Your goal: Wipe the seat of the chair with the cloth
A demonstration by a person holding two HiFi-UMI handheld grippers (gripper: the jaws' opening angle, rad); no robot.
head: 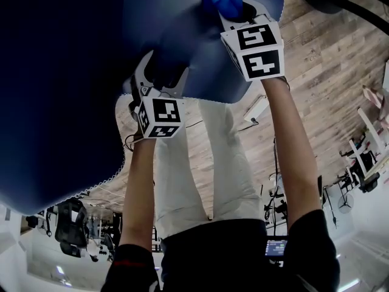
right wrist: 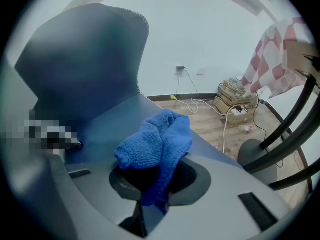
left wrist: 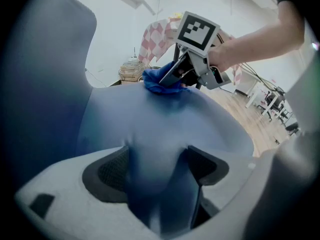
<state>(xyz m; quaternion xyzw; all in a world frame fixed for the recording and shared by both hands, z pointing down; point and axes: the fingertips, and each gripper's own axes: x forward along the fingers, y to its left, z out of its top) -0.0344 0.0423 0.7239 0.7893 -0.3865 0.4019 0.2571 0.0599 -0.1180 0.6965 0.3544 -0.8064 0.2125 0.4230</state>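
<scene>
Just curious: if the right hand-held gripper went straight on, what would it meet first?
Likely the chair seat, just past the blue cloth it grips; the backrest stands left of that line.

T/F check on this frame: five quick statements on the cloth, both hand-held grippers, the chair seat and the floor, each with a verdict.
1. The right hand-held gripper holds the blue cloth. True.
2. The cloth lies loose, with nothing holding it. False: it is pinched in the right hand-held gripper's jaws and rests on the seat.
3. The left hand-held gripper is clamped on the seat's edge. True.
4. The seat is red. False: it is blue.
5. The floor is wood plank. True.
</scene>
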